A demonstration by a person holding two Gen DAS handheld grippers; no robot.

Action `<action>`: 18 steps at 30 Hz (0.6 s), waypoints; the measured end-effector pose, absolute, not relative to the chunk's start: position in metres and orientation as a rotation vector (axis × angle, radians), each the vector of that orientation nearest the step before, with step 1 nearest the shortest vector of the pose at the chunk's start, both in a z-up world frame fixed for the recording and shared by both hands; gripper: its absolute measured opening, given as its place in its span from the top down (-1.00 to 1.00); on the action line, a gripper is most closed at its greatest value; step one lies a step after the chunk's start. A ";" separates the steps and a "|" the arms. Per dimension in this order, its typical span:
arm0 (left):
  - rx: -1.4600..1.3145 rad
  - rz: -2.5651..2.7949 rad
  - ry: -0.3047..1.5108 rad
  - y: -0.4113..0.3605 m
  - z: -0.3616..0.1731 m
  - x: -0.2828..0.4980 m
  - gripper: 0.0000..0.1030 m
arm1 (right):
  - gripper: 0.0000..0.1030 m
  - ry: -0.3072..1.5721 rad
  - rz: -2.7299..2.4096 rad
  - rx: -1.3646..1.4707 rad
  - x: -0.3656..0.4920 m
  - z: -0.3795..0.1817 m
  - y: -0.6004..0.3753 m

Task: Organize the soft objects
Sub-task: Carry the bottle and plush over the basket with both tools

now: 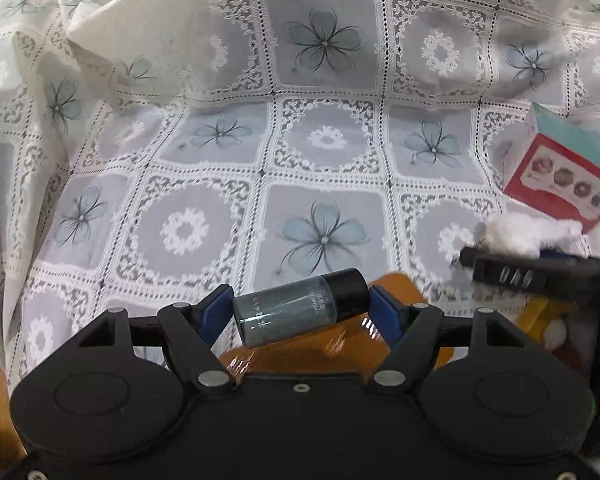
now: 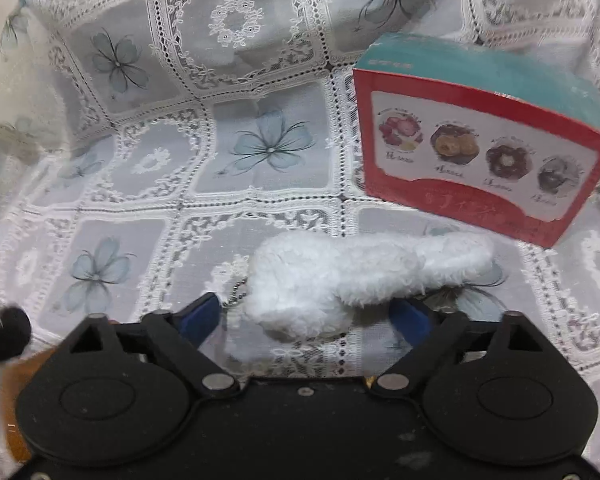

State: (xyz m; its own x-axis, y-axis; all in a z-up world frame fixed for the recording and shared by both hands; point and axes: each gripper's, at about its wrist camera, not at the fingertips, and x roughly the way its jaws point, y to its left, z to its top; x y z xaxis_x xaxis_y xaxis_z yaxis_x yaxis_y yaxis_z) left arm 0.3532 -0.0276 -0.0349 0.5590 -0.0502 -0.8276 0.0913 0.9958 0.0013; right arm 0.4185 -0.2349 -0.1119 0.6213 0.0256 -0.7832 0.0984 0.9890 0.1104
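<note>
My left gripper is shut on a small clear bottle with a black cap, held sideways between the blue pads above an orange tray. My right gripper holds a white fluffy plush with a bead chain; the plush lies between the blue fingertips just above the lace cloth. In the left wrist view the right gripper and the plush show at the right.
A lace tablecloth with blue flowers covers the surface and rises in folds at the back and left. A red and teal box with doughnut pictures stands at the right, also in the left wrist view.
</note>
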 end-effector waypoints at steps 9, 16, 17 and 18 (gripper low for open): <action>0.059 -0.113 0.972 -0.019 -0.041 0.333 -0.33 | -0.93 1.015 -0.083 0.392 0.441 -0.098 -0.258; 0.061 -0.129 0.958 -0.016 -0.038 0.328 -0.33 | -0.92 1.069 -0.155 0.501 0.447 -0.081 -0.269; 0.059 -0.129 0.957 -0.016 -0.038 0.328 -0.33 | -0.88 1.111 -0.159 0.500 0.451 -0.083 -0.268; 0.055 -0.131 0.956 -0.015 -0.038 0.329 -0.33 | -0.83 1.134 -0.161 0.506 0.454 -0.085 -0.267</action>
State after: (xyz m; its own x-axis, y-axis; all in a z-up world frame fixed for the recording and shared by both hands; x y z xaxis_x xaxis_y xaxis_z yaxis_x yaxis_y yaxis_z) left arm 0.3286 -0.0154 -0.0378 0.5695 -0.0870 -0.8174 0.1356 0.9907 -0.0109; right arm 0.4544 -0.2671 -0.0848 0.4255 0.1291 -0.8957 0.3738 0.8763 0.3039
